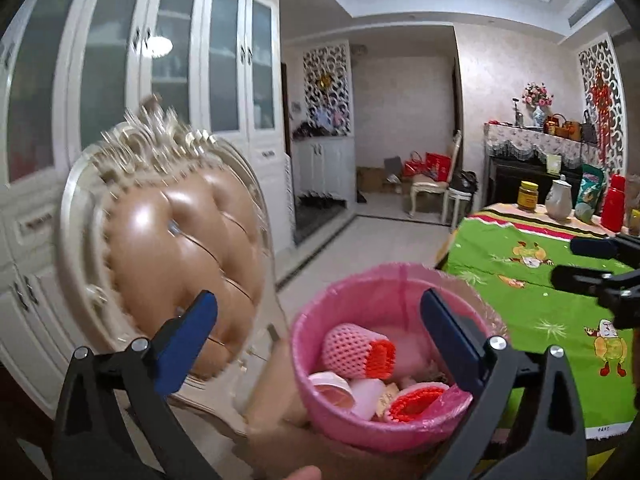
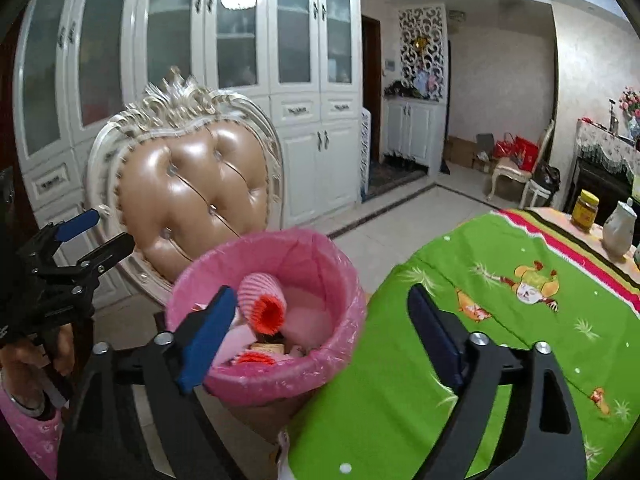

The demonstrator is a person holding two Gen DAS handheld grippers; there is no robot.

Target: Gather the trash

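Note:
A pink bin [image 1: 360, 436] lined with a pink bag stands between a chair and the table. In it lie pink foam fruit nets [image 1: 352, 350] with orange ends, small white cups and scraps of paper. My left gripper [image 1: 318, 296] hovers over the bin's near side, open, with nothing between its blue pads. In the right wrist view the same bin [image 2: 280, 384] and a foam net [image 2: 260, 292] sit just ahead of my right gripper [image 2: 322, 292], which is open and empty at the bin's right rim. The left gripper [image 2: 110, 228] shows at the left edge, held by a hand.
A tufted tan chair [image 2: 192, 200] with an ornate white frame stands right behind the bin. The table with a green cartoon cloth [image 2: 500, 320] lies to the right, with a yellow jar [image 2: 585, 210], a white jug [image 2: 619, 230] and a red flask [image 1: 614, 208] at its far end. White cabinets line the left wall.

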